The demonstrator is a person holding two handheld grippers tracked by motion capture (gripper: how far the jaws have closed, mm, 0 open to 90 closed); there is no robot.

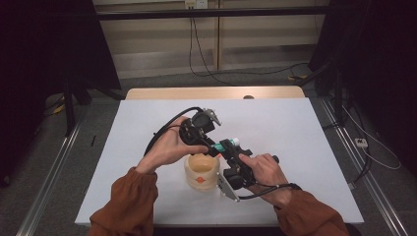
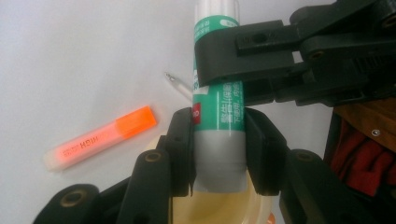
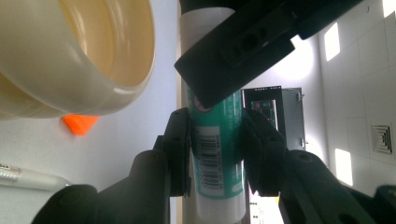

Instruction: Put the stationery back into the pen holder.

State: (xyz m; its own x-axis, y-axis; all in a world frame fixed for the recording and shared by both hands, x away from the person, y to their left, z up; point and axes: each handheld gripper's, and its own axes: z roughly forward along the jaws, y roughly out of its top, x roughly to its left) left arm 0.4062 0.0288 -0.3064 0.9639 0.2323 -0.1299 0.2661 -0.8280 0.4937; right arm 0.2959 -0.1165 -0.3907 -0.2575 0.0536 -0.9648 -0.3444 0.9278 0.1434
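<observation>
Gripping one glue stick [image 2: 219, 135] from both ends, the left gripper [image 2: 219, 149] pinches its grey base while the right gripper [image 3: 215, 154] pinches the green barrel nearer the white cap. The stick hangs just above the cup [image 1: 201, 172], its long axis running between the two grippers, so any pull or twist would go along that line. Both hands angle inward over the cup. A highlighter [image 2: 100, 137] and pen [image 2: 177, 84] lie beside the cup

Both grippers' jaws clamped, meeting mid-table.
</observation>
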